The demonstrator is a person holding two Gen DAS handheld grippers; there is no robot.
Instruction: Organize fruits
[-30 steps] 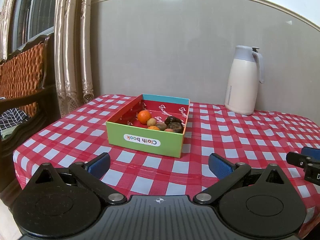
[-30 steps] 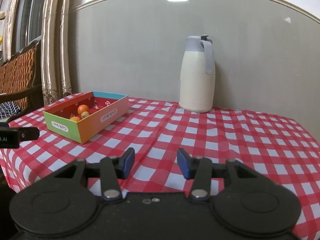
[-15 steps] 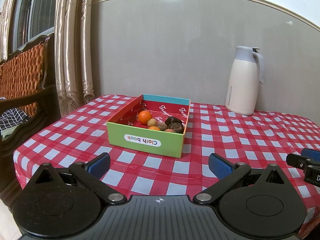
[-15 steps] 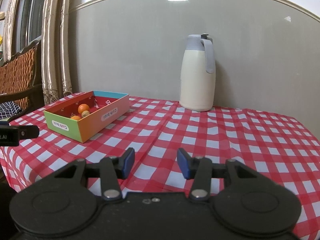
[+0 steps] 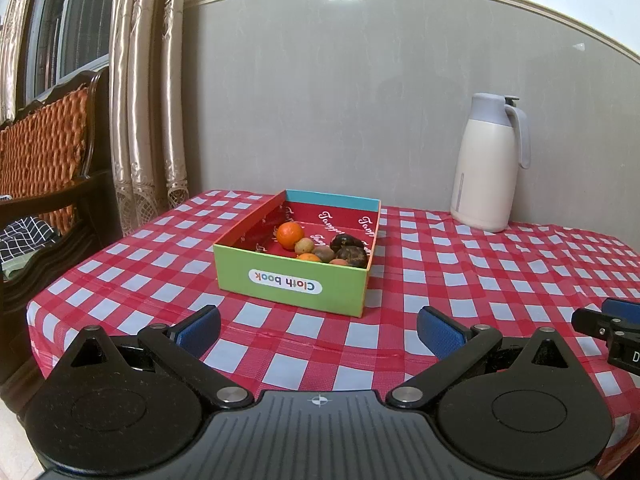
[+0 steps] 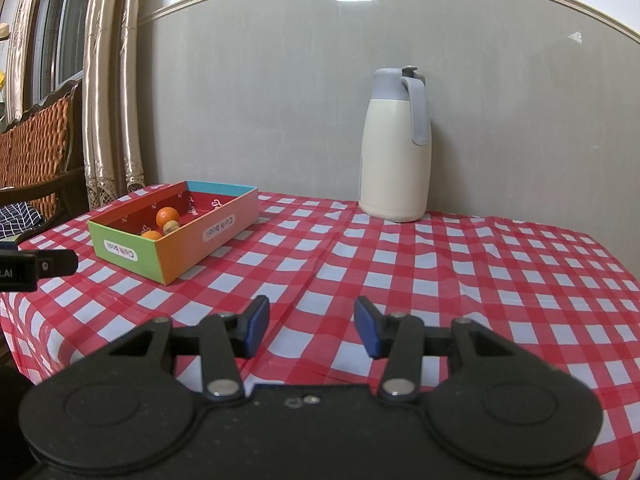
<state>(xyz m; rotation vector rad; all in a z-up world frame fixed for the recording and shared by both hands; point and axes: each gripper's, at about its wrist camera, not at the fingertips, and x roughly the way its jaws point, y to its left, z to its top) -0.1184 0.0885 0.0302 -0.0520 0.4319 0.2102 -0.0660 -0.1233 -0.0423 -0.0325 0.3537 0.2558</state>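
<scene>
The surface [image 5: 460, 280] is big and has a red and white check cloth on it. A tall white jug [image 6: 396, 152] stands at the back by the wall, well apart from the rest. The box [image 5: 292, 284] sits on the left part of the surface, with its green side to the front. The fruits are all in the box: one orange [image 5: 290, 235], a few small tan and orange ones beside it, and two dark ones [image 5: 348, 250] by the right wall. No fruit shows on the cloth. So the fruits may sit where they belong, or they may yet need sorting; this one look fits both. The left gripper [image 5: 318, 330] hangs low at the near edge, in front of the box, and its jaws are wide with nothing in them. The right gripper [image 6: 310, 326] hangs off to the right, and its jaws are apart too, less wide, and hold nothing. To pick a fruit well, come down from above the box, keep clear of the walls, and close softly on one fruit, since round ones roll and the dark ones look soft.
</scene>
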